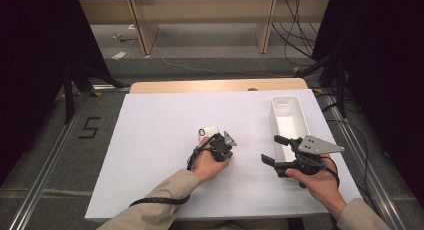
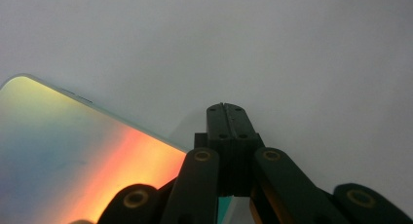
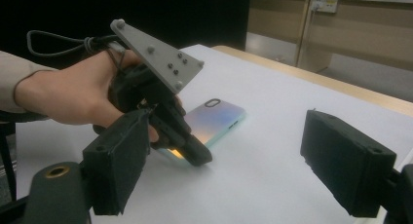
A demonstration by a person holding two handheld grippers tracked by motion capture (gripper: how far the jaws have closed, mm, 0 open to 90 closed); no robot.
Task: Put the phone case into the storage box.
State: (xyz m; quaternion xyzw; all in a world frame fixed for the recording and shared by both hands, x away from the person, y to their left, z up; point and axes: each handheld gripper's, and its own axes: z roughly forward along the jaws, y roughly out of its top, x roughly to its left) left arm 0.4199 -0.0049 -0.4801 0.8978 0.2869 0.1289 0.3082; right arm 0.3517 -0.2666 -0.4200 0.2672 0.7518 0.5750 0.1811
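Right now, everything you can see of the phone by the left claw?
The phone is a slim slab with rounded corners, lying flat and back-up on the white table cover. Its glossy back shimmers from blue through pink to orange-yellow, and an oval camera ring sits near the far end. A pale green rim runs round the edge, with what look like buttons on one side. The left claw, jaws shut, tips down at its near end; actual contact is hard to confirm.
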